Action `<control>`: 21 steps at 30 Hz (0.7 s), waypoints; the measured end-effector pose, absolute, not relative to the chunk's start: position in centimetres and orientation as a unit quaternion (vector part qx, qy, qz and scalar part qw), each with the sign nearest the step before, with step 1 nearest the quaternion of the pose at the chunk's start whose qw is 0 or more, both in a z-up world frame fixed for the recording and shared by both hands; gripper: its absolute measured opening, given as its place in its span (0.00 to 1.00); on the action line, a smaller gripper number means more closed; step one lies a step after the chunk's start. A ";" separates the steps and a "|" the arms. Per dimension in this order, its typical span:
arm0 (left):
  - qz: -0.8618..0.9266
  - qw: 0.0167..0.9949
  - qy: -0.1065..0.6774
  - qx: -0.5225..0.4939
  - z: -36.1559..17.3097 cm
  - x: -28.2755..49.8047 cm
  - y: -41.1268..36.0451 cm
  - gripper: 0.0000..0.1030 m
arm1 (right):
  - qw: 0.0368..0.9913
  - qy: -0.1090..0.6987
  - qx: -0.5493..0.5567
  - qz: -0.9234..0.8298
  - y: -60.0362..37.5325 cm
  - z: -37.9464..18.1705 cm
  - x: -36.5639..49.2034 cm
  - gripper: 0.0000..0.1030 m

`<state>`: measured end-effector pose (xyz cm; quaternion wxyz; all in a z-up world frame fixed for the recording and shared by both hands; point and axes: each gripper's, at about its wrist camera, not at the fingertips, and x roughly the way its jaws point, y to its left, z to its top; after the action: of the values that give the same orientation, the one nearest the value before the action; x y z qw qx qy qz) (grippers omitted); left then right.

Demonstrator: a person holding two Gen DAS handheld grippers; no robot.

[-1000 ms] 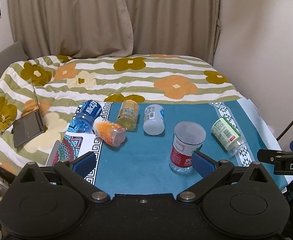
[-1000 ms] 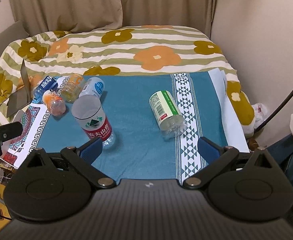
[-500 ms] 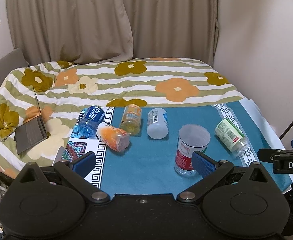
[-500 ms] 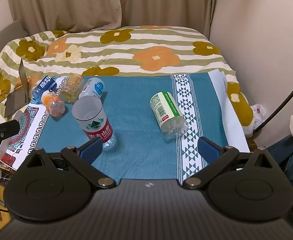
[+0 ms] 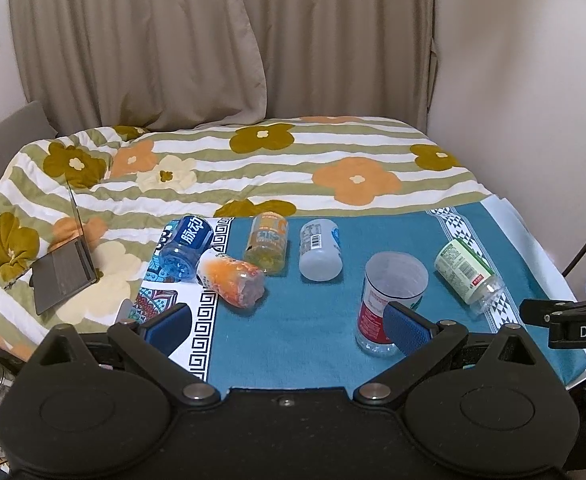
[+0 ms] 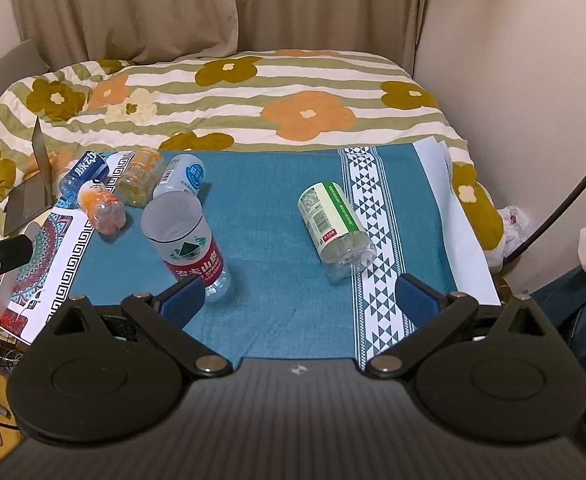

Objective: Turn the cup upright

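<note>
Red-labelled cup upright by left tongs' right pad, both tongs released, right tongs empty

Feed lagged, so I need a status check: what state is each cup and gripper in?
Red-labelled clear cup: upright, mouth open.
Green-labelled clear cup: on its side.
Four cut-bottle cups at back-left: on their sides.
Left gripper: open, empty.
Right gripper: open, empty.

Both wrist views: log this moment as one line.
left gripper: open, empty | right gripper: open, empty | clear red-labelled cut-bottle cup: upright on teal cloth | clear green-labelled cup: on its side
</note>
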<state>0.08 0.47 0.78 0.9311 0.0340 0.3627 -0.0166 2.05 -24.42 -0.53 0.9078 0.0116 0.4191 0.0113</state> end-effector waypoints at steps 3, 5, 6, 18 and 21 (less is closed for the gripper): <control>-0.016 0.931 0.364 0.034 0.8 0.1 0.5 1.00 | 0.908 0.419 0.012 0.010 -24.5 -0.5 2.1 1.00; -0.016 0.931 0.363 0.034 0.8 0.1 0.5 1.00 | 0.908 0.419 0.011 0.010 -24.4 -0.5 2.1 1.00; -0.016 0.931 0.363 0.034 0.8 0.1 0.5 1.00 | 0.908 0.419 0.011 0.010 -24.5 -0.5 2.1 1.00; -0.011 0.933 0.357 0.033 0.7 0.3 0.7 1.00 | 0.908 0.419 0.013 0.007 -24.3 -0.5 2.1 1.00; -0.003 0.936 0.351 0.037 0.7 0.4 0.8 1.00 | 0.908 0.419 0.013 0.007 -24.3 -0.5 2.1 1.00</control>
<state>0.38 0.78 0.74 0.9357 0.0368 0.3509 -0.0035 2.09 -24.30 -0.48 0.9079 0.0132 0.4189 0.0071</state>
